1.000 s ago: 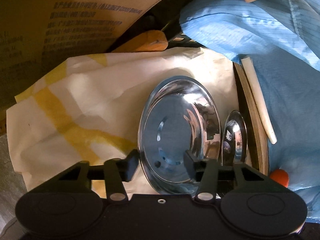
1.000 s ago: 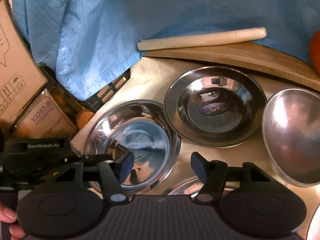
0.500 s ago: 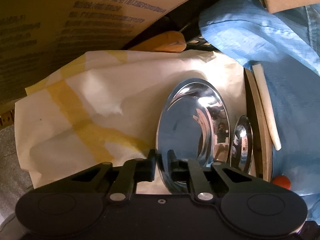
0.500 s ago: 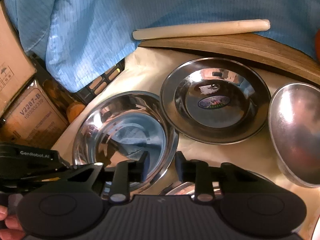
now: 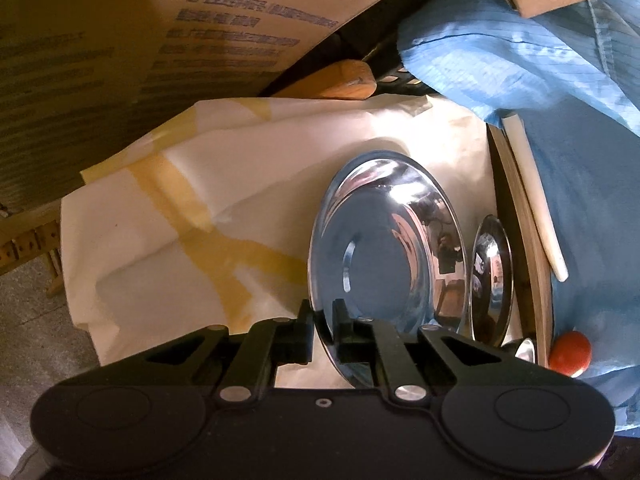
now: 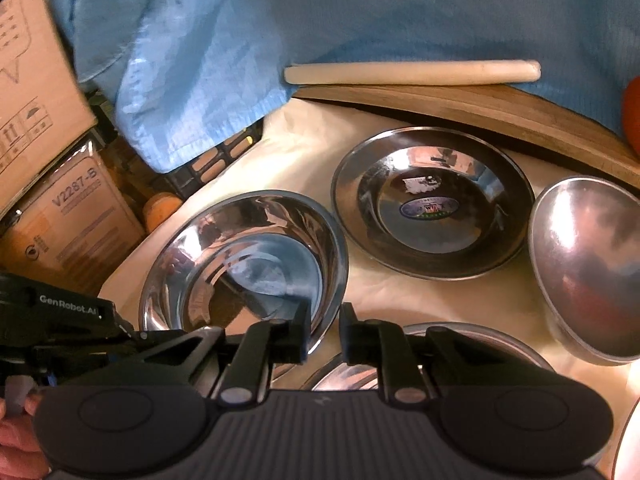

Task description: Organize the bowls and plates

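Note:
A shiny steel bowl [image 5: 384, 248] lies on the cream cloth [image 5: 248, 184]; it also shows in the right wrist view [image 6: 240, 256]. My left gripper [image 5: 324, 330] is shut on its near rim, one finger inside and one outside. My right gripper [image 6: 324, 334] is shut on the opposite rim of the same bowl. A steel plate with a sticker [image 6: 432, 204] lies behind it and shows edge-on in the left wrist view [image 5: 492, 276]. An upturned steel bowl [image 6: 588, 264] is at the right. Another steel dish [image 6: 432, 360] sits partly hidden under my right gripper.
A wooden board [image 6: 480, 108] with a pale rolling pin [image 6: 412, 72] borders the cloth. Blue fabric [image 6: 320, 12] lies behind. Cardboard boxes [image 5: 140, 40] stand at the side. An orange ball [image 5: 570, 348] lies by the board. A black crate [image 6: 216, 156] is beside the cloth.
Both grippers have closed from open onto the steel bowl's rims, left on one side, right on the other. The bowl now looks slightly raised and tilted.

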The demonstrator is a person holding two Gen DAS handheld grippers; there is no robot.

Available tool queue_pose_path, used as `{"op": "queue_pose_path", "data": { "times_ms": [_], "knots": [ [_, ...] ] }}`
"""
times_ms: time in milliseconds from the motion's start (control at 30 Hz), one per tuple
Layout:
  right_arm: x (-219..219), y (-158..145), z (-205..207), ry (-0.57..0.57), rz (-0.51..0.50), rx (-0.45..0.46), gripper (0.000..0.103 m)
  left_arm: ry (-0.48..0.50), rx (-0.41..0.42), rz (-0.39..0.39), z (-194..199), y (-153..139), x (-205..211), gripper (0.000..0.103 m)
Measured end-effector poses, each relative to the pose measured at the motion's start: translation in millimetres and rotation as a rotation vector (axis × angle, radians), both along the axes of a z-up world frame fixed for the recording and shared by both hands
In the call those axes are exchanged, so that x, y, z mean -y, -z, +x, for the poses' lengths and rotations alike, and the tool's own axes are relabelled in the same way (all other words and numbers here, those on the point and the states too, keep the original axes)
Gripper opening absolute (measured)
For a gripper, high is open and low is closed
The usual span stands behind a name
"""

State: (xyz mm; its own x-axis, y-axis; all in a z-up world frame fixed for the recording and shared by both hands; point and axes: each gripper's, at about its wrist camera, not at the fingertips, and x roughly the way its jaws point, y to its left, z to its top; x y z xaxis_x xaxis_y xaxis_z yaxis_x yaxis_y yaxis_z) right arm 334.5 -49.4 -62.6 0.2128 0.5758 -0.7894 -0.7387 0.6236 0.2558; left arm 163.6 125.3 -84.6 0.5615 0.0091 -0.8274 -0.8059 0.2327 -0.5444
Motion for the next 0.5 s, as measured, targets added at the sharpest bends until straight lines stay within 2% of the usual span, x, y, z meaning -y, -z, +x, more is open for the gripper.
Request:
{"op": "queue_pose_path", "data": {
  "times_ms": [267, 500],
  "knots": [
    [8.5, -12.0, -9.6, -0.014, 0.015, 0.053, 0.016, 0.012, 0.007, 0.025, -5.2, -6.4, 9.4, 0.011],
    [29.6, -25.9, -19.2, 0.017, 0.047, 0.084, 0.017, 0.067, 0.035, 0.069, -1.9, -14.3, 24.9, 0.012]
  ]
}}
